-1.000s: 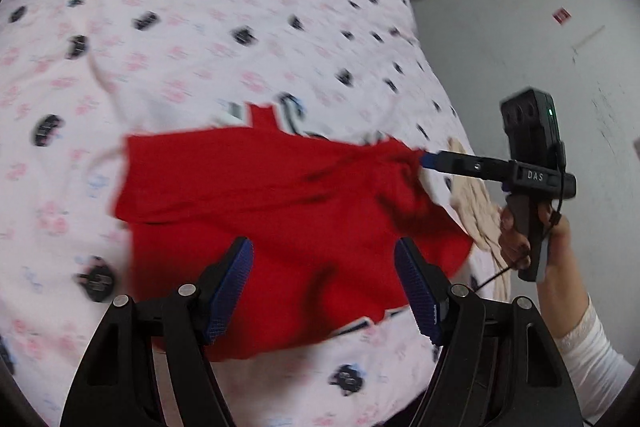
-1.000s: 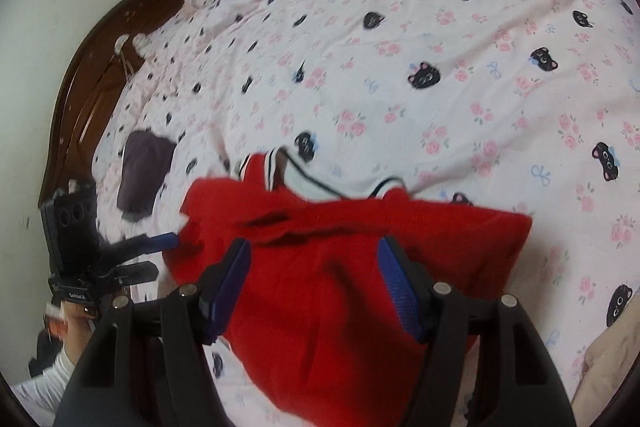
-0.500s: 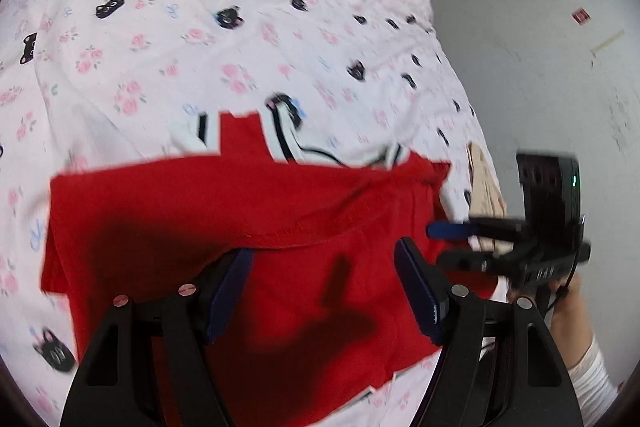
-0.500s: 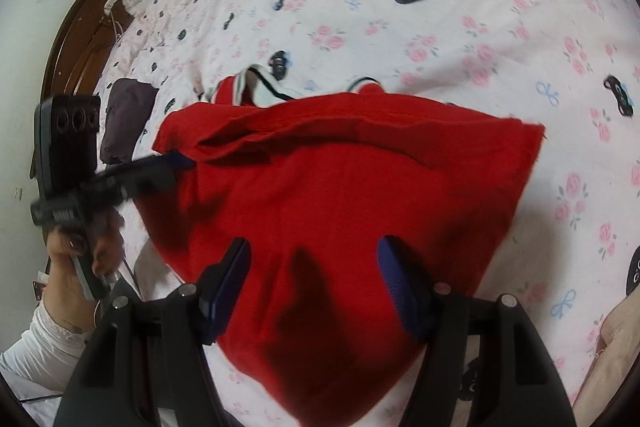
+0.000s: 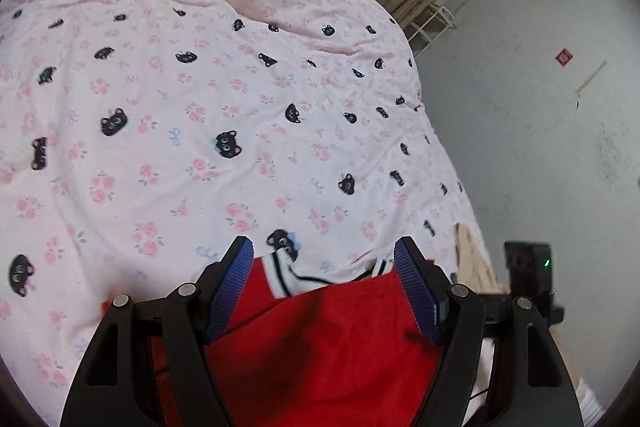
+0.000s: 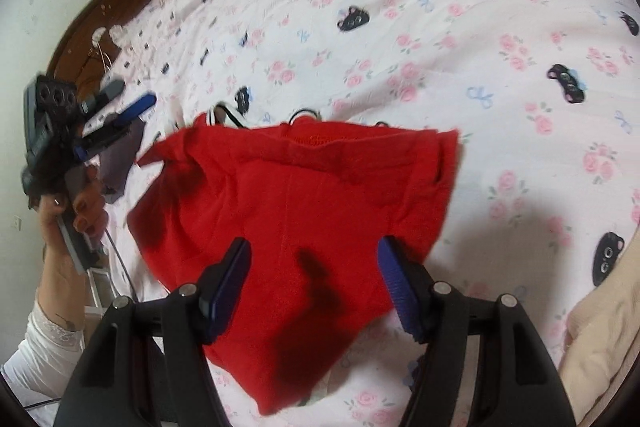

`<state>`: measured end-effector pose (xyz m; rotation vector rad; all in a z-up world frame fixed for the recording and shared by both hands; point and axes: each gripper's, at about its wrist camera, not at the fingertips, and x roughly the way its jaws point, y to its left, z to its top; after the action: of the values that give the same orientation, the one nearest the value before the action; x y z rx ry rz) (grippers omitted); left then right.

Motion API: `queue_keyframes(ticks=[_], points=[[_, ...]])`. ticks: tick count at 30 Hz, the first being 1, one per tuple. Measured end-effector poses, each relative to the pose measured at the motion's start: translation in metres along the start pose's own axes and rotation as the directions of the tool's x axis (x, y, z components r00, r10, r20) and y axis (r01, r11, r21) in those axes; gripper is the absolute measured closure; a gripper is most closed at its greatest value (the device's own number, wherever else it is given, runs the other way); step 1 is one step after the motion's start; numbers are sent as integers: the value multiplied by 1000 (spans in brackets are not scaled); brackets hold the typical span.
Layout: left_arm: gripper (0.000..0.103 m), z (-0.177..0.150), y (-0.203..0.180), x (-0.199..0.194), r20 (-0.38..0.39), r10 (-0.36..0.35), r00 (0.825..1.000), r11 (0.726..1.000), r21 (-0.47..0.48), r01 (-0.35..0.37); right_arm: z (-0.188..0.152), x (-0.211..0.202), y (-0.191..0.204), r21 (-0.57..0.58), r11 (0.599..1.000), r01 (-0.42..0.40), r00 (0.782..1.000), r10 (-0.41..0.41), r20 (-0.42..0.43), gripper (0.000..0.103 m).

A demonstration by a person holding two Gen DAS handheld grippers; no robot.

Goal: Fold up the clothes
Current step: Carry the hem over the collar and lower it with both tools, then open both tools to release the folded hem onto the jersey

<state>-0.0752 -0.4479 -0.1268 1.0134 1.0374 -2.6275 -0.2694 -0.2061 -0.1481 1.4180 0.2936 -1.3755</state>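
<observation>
Left wrist view first: the left tool [image 5: 322, 287] has its blue ribbed pads spread wide apart with nothing between them, so it's released. It hangs right over the red knit garment [image 5: 320, 355], which lies flat on the bed's pink quilt with black cat faces and roses [image 5: 200, 107]. At the garment's far edge, a white collar with dark stripes [image 5: 288, 277] pokes out from under the red cloth. Just right of the garment, the right tool [image 5: 528, 279] shows only as a black body with a small green light, mostly hidden behind the left tool's frame, so its jaws can't be read from here. A bit of beige cloth [image 5: 472, 255] sits beside the garment on that same side, at the bed's edge.

Right wrist view: the right tool [image 6: 314, 275] is also released, pads wide apart, hovering over the near part of the red garment [image 6: 304, 195], which looks folded over on itself on the quilt [image 6: 480, 27]. Left of the garment, a hand [image 6: 76, 211] grips the left tool [image 6: 128, 103], fingers apart and clear of the cloth. A dark grey cloth [image 6: 120, 159] lies just left of the garment, behind that tool. Far beyond the garment is a dark wooden headboard [image 6: 92, 27].
</observation>
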Motion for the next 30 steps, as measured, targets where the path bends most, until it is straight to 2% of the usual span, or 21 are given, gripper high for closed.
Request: queue_keyframes(ticks=[3, 6, 10, 12, 17, 20, 23, 26, 28, 30], points=[[35, -15, 17, -18, 8, 28, 1000, 1000, -2, -28, -1, -8, 0, -16, 1000, -23, 999, 23, 29, 35], [35, -31, 49, -41, 36, 52, 998, 996, -72, -49, 2, -9, 15, -70, 994, -85, 996, 87, 28, 35], [35, -64, 85, -78, 141, 47, 989, 981, -195, -19, 13, 9, 56, -111, 967, -229, 973, 228, -25, 35], [35, -82, 97, -90, 178, 50, 983, 972, -235, -7, 22, 30, 86, -123, 952, -282, 958, 274, -80, 35], [35, -118, 106, -88, 206, 10, 979, 953, -299, 54, 44, 99, 156, -92, 935, -342, 922, 316, -223, 35], [35, -128, 106, -83, 202, 5, 979, 951, -303, 58, 56, 132, 174, -53, 932, -357, 905, 332, -267, 35], [35, -134, 103, -76, 192, 24, 981, 959, -282, 32, 68, 156, 186, -10, 932, -364, 894, 346, -286, 35], [35, -139, 99, -69, 183, 49, 982, 967, -257, 0, 90, 162, 187, -22, 956, -294, 929, 280, -241, 36], [35, -143, 97, -65, 177, 66, 982, 971, -239, -22, 112, 150, 177, -20, 977, -211, 970, 207, -127, 36], [35, -146, 95, -61, 172, 83, 982, 974, -222, -43, 128, 129, 167, -13, 992, -128, 992, 128, 6, 35]])
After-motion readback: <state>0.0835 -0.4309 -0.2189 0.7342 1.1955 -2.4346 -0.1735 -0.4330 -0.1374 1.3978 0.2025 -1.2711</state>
